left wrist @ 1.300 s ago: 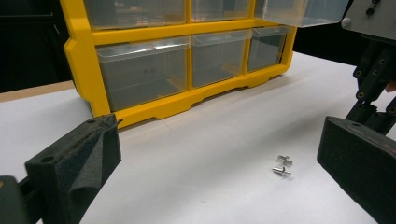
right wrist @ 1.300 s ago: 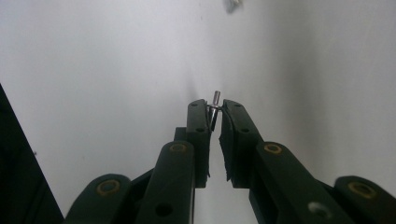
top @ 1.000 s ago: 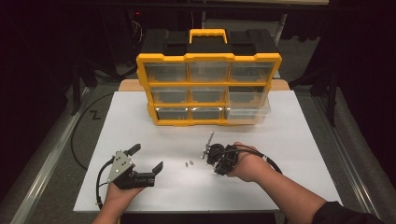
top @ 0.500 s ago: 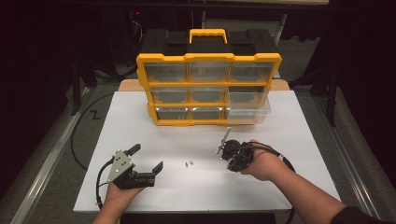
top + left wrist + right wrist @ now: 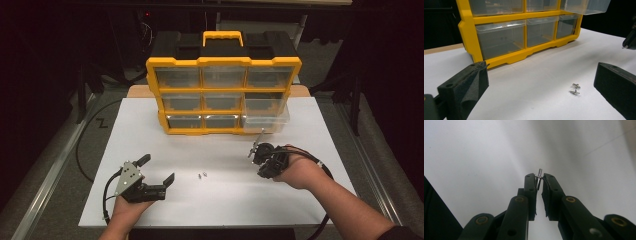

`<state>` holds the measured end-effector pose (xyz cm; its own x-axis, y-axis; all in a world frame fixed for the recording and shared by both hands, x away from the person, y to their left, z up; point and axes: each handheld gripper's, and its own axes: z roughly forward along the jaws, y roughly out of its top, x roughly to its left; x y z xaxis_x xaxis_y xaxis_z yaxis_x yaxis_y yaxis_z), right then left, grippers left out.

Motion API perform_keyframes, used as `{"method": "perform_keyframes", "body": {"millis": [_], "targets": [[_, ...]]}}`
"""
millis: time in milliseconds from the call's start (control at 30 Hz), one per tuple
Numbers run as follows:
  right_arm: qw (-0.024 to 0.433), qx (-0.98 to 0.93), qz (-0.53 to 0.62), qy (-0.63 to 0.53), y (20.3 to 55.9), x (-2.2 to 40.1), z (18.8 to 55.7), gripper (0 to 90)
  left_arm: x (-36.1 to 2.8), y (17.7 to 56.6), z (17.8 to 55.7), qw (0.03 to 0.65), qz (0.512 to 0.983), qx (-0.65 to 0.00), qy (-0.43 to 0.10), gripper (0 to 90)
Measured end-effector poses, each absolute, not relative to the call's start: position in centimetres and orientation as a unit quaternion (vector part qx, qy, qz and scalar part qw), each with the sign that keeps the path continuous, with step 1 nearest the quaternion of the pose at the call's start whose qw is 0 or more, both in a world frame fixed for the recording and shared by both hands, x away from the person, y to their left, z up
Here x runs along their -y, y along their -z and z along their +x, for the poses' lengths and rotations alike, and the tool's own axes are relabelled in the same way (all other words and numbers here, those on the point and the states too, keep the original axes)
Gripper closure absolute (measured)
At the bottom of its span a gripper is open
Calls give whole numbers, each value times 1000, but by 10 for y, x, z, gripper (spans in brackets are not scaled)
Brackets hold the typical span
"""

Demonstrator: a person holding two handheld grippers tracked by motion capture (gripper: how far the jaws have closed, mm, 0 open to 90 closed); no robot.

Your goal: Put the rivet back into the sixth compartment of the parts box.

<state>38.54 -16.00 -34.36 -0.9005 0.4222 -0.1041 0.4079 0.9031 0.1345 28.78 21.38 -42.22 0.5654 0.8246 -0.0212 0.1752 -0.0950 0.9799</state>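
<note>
The right gripper [image 5: 538, 182] has its fingers clenched on a small silver metal pin [image 5: 539, 177], held near the pulled-out clear plastic drawer [image 5: 265, 114] of the yellow organizer cabinet [image 5: 223, 95]. Two more small silver pins [image 5: 574, 89] lie on the white desk [image 5: 220, 200], apparently left to collect; the left gripper [image 5: 156, 170] rests released beside them.
</note>
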Motion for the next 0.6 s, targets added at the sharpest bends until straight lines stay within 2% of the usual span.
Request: {"method": "perform_keyframes", "body": {"millis": [600], "targets": [[68, -972, 221, -48, 313, 182, 392, 840, -214, 422, 288, 565, 680, -368, -288, 4]]}}
